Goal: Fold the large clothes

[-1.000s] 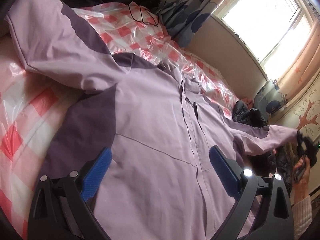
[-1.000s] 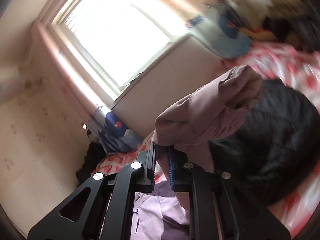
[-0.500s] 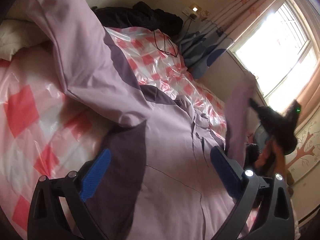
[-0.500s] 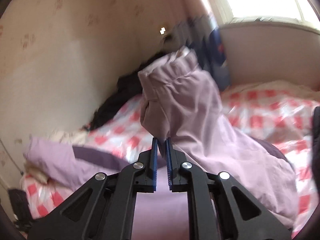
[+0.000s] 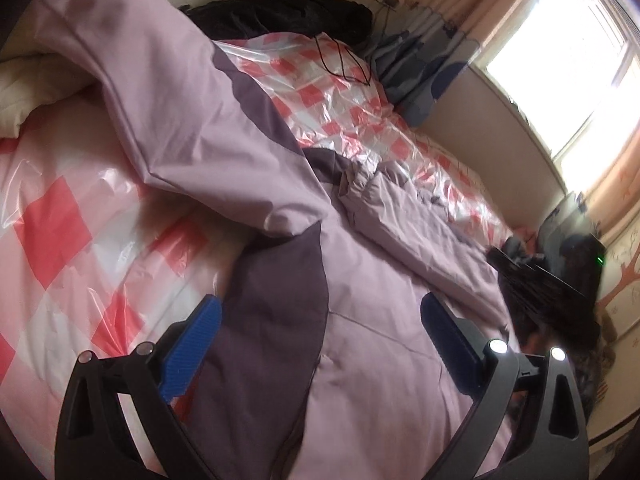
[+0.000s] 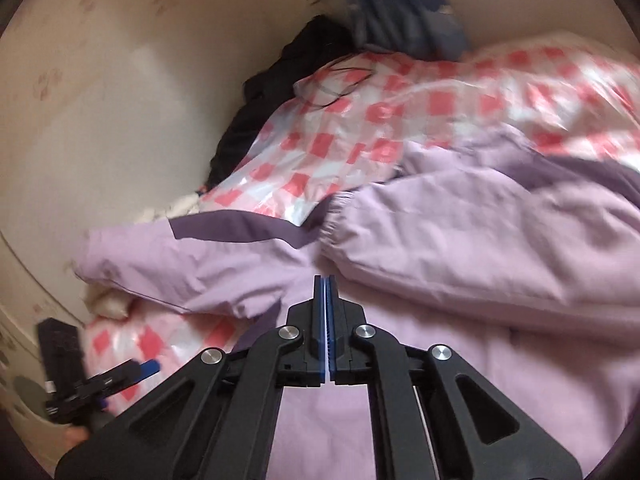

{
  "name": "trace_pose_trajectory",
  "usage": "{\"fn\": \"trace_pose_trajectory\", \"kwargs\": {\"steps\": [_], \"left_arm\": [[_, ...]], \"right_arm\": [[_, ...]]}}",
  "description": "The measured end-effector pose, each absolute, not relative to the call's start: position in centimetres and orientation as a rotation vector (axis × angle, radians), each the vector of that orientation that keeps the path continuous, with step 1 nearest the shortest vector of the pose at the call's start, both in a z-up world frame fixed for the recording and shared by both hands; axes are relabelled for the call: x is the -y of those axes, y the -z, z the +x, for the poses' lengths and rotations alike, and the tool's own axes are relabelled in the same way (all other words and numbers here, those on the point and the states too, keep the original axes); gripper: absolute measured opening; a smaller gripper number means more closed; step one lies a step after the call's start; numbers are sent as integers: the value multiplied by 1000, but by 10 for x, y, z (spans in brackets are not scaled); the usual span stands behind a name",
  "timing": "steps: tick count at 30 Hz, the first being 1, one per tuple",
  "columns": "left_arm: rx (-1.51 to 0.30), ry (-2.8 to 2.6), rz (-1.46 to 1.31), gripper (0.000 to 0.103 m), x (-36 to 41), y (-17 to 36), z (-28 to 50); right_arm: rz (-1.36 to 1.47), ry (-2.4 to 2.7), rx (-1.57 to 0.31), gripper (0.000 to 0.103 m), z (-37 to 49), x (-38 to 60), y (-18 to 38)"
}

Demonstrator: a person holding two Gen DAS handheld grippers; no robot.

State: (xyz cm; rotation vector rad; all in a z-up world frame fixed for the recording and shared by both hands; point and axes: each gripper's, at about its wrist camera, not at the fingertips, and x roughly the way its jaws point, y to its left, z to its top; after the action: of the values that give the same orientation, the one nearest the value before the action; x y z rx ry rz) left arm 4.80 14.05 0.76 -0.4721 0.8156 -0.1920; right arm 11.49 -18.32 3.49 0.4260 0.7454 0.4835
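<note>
- The left gripper [image 5: 320,320] hangs over the near part of the lilac jacket [image 5: 380,340], its blue pads wide apart with nothing between them.
- The right gripper [image 6: 325,280] has its pads pressed together, empty, just above the jacket's front.
- Just beyond its tips, one sleeve [image 6: 460,248] lies folded across the jacket's body, cuff gathered.
- The jacket is spread on the pink-checked plastic sheet [image 5: 60,220].
- Farther off, dark clothes [image 5: 288,12] lie heaped against the wall.

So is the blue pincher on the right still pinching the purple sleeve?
Cannot tell. In the right wrist view the right gripper is shut with nothing visible between its pads; the sleeve lies on the jacket just beyond.
</note>
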Motion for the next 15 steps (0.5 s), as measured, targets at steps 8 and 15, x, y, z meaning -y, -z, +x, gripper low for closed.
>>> {"fn": "trace_pose_trajectory", "kwargs": {"steps": [8,15], "left_arm": [[-811,300,-373,96,-86,-11,59],[-769,231,-116,96,-35,-15,69]], "right_arm": [[769,-241,-679,47,-52,311,-9],[844,-226,-634,50,-73,328,10]]}}
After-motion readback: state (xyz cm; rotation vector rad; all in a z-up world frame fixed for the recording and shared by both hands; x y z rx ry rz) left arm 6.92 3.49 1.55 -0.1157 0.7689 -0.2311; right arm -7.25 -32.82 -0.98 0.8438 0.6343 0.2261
